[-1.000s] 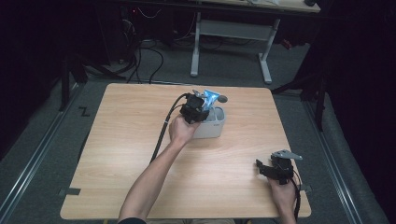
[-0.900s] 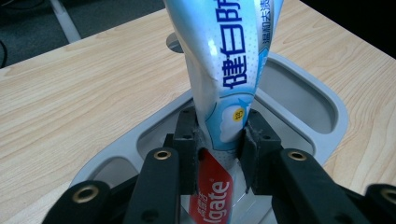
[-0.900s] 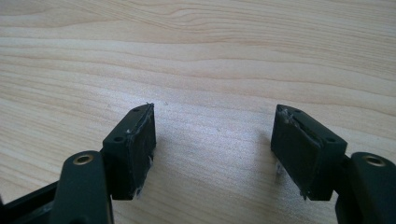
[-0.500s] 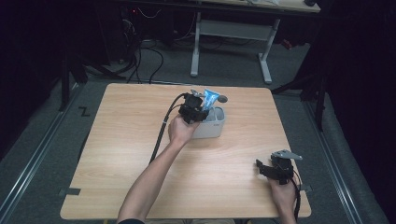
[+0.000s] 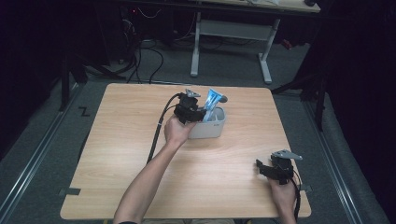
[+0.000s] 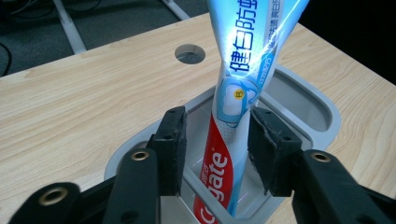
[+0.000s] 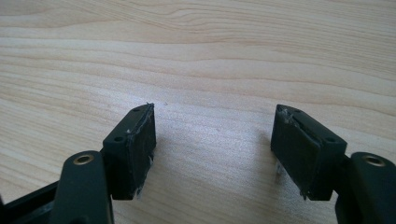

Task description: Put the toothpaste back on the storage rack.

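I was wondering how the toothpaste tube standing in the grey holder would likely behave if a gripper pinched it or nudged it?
The toothpaste tube looks soft: its upper part is flat and twisted, so it would probably give under a pinch. Its glossy skin may be slippery. It leans in the grey holder, so a nudge would likely only tilt it against the rim. The left gripper stands open around it, jaws having just been opening.

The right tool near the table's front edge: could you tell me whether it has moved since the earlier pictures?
No. The right tool sits at the same spot near the table's front right corner in the high view, jaws open over bare wood.
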Demonstrator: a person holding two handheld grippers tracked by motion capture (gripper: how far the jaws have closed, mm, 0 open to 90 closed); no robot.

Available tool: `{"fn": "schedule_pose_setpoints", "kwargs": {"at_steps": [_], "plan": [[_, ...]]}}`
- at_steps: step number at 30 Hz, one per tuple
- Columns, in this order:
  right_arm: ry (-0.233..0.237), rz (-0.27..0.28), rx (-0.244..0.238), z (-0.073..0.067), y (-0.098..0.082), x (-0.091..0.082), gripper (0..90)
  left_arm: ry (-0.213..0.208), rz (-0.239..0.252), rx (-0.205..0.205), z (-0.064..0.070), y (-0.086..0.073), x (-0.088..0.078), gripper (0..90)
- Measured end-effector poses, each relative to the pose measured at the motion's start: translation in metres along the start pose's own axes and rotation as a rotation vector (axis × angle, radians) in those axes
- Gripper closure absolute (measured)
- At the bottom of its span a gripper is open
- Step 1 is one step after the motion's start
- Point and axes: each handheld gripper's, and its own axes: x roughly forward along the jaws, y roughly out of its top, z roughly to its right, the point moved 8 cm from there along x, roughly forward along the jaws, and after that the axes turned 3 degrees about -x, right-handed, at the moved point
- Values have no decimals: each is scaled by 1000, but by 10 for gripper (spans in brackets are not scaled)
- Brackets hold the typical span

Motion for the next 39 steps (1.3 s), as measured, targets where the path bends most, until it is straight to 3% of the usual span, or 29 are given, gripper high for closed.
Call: {"fn": "schedule_pose_setpoints", "kwargs": {"at_steps": [6,14,20,39], "plan": [[-1,0,3,0,0,0,311,-2,30,11,0,4,-9,517],[-3,1,4,1,0,0,310,-2,50,21,-4,5,-20,503],[-3,1,4,1,0,0,310,17,54,50,-7,5,-32,507],[-3,1,4,1,0,0,310,37,95,37,-20,1,-62,523]]}}
